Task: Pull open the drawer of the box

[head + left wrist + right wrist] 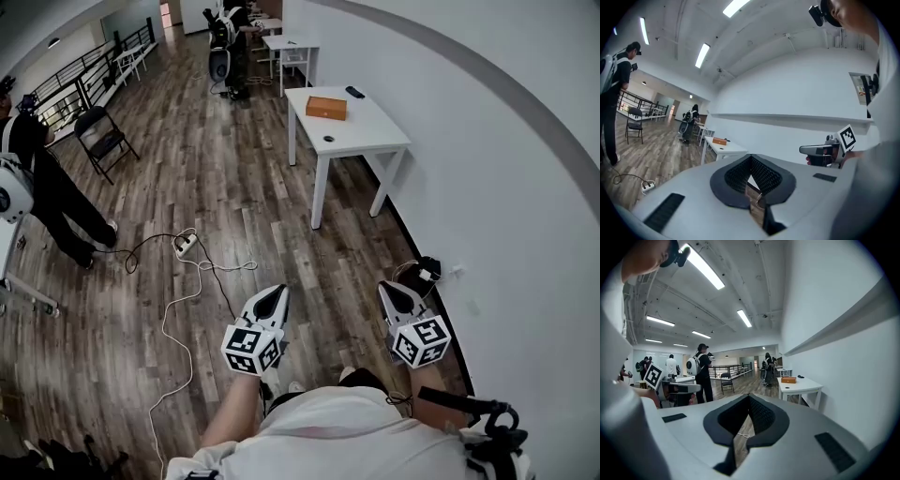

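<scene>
Flat orange rectangular box [325,107] lies on white table [375,131], long axis across it; well short of the table, left gripper [275,292] and right gripper [391,288] point forward, jaws together, empty.

A: Box [325,107] colour?
B: Orange-brown is seen. Table [366,131]: white.
A: Floor [216,178]?
B: Brown-grey wood-plank grain is noted; cable [167,330] is white. Wall [487,141]: white w/ a grey band.
A: Left gripper [279,291] & right gripper [386,287]?
B: White shells, blk/wht square-marker pattern. Pads [765,176] are seen as blk, dimpled.
</scene>
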